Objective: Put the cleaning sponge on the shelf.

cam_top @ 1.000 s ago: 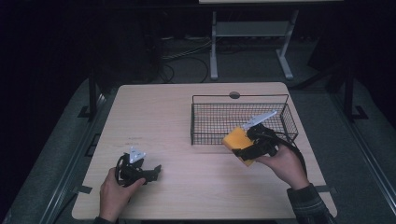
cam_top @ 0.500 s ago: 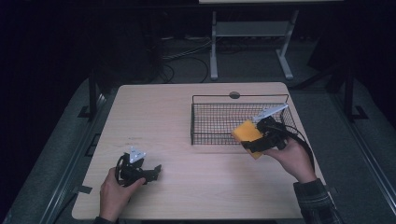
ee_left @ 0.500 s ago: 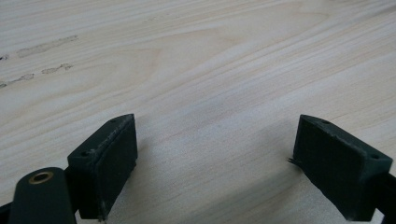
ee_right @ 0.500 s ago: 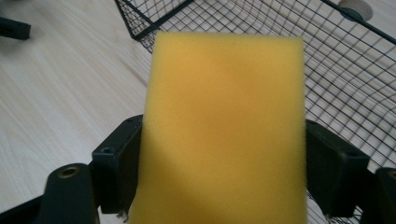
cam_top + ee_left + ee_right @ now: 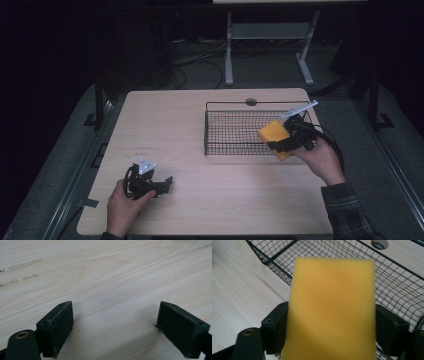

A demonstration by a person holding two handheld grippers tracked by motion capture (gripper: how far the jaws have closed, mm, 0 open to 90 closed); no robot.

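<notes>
Clamped on a yellow sponge [image 5: 332, 307], the right gripper [image 5: 292, 140] holds it by its two long sides, one black pad pressed flat against each, so that the block stands up out of the jaws and hides most of what lies ahead in the right gripper view. From the high view the sponge [image 5: 273, 134] hangs at the near right corner of the black wire basket [image 5: 235, 131], above its near wall and partly over the inside, clear of the mesh as far as can be told. The step in hand looks like the carry: the sponge is gripped and lifted, but not yet set down in the basket, which stands on the right half of the tabletop [image 5: 200, 115] toward its far edge. The next move probably calls for bringing the sponge farther past the near wall, lowering it to the mesh floor without catching the rim, and only then parting the jaws. Over by the near left corner of the tabletop, the left gripper [image 5: 150, 184] rests low on the wood, its jaws well apart with nothing between them but bare tabletop [image 5: 112, 277], well away from the basket and the sponge.
</notes>
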